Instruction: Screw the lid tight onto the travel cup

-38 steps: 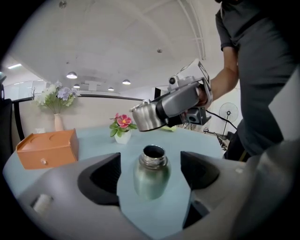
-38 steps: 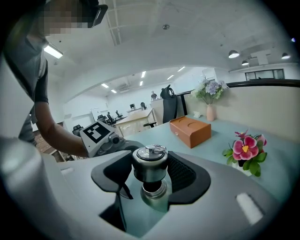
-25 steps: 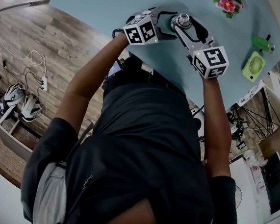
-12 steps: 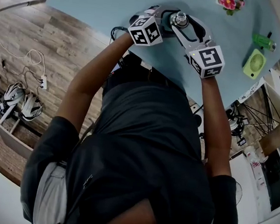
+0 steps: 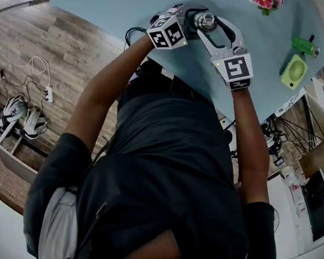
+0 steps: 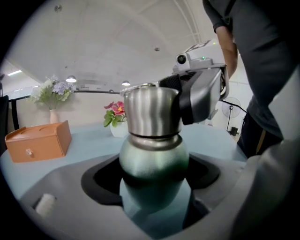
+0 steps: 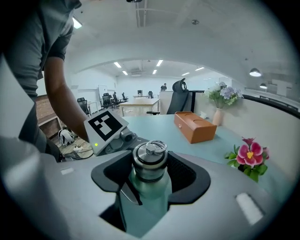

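Now the left gripper [image 6: 153, 177] is clamped around the green body of the travel cup [image 6: 152, 152]. The cup stands upright on the pale blue surface [image 5: 106, 1], between the two grippers. Its steel lid [image 7: 150, 157] sits in the right gripper [image 7: 151, 180], whose jaws are wide but pressed against both sides of it. That gripper has rolled around the lid since a moment ago, so I judge a tightening turn is under way.

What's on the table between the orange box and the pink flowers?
Nothing. In the right gripper view the table is bare between the orange box and the pink flowers.
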The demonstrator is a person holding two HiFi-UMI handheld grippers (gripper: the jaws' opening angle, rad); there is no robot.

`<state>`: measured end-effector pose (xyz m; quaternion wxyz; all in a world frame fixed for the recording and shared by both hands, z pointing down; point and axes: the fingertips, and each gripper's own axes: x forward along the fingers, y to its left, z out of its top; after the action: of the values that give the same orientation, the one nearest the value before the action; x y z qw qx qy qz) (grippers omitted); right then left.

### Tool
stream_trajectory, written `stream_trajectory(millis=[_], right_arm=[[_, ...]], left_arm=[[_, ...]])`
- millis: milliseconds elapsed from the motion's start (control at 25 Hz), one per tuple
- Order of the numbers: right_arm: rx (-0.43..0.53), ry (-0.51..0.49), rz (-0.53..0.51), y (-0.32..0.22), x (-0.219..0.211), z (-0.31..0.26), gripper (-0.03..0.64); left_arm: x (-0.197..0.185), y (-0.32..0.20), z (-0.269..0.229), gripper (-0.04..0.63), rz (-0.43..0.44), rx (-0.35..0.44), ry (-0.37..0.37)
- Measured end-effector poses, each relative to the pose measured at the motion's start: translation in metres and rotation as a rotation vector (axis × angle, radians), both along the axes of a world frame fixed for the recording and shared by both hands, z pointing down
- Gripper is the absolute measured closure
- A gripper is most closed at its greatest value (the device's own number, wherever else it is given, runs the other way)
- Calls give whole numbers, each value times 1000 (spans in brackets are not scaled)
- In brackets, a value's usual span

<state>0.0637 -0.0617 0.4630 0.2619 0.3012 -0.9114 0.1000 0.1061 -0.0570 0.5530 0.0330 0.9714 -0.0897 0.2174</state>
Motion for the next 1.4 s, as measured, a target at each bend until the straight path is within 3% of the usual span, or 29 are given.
stream_trajectory(millis=[160,560,720,880,1040,1160,1280,1400], right_arm=[[37,83,-35,2,-3,2,379],[-8,29,-25,4,0,1,380],[-39,81,-108,9,1,0,376],[14,213,-351,12,2,-14,359],[166,490,-782,22,2,-7,359],[270,632,-1069,28,-2,1,359],[309,700,-1232,27,-2,7,359],[292,710,-1294,23,-2,8,376]], left_arm=[[-1,-1,-2,164,-10,8,38],[-2,1,-3,164,-8,13,49],[-1,1,-2,164,-10,12,47],[0,-1,-2,164,-8,10,49],[-1,0,-3,164,-7,10,49],[0,0,-2,164,-8,9,48],[0,-1,-2,164,-8,9,48],[1,-2,-1,164,-6,10,49]])
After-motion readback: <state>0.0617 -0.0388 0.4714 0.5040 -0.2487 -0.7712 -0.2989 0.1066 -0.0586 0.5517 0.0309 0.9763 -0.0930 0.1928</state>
